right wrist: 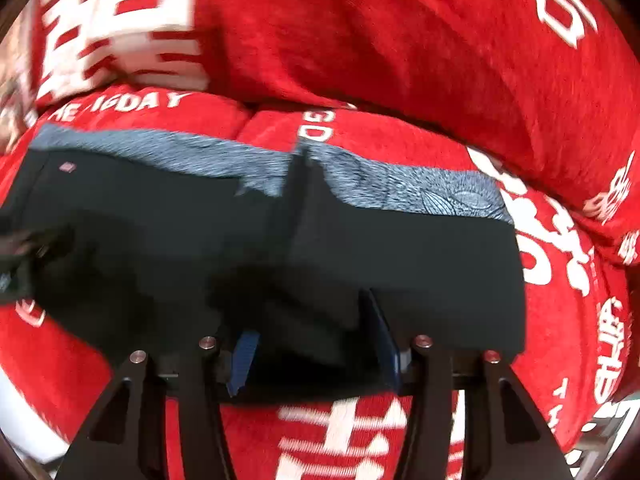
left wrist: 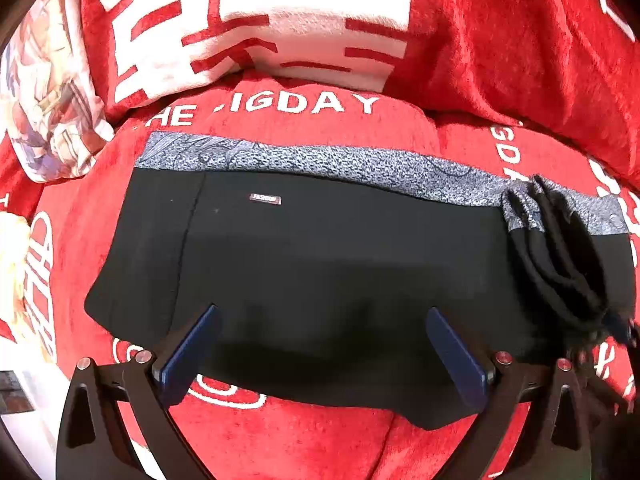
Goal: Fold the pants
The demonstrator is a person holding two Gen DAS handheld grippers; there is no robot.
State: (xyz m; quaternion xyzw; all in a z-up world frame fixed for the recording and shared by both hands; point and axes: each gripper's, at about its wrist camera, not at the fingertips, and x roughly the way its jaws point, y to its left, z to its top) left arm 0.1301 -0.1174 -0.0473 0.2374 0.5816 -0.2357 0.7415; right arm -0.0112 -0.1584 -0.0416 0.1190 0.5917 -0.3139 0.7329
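I'm looking straight down on the black pants (left wrist: pixel 320 264), which are lying folded into a wide band across the red blanket (left wrist: pixel 300 440) with its white lettering. The blanket's print is reading "HE" and "IGDAY" just above the pants; a fold is hiding the letters between. A small metal tag (left wrist: pixel 265 199) on the black cloth is showing tiny writing that I can't read for sure. A grey patterned strip (left wrist: pixel 320 160) is running along the far edge of the pants.

My left tongs (left wrist: pixel 320 320) are hanging open over the near edge, gripping nothing. My right tongs (right wrist: pixel 312 320) are standing apart too, blue pads (right wrist: pixel 244 356) clear, with a dark fold of pants between them but not pinched. That view is blurring.
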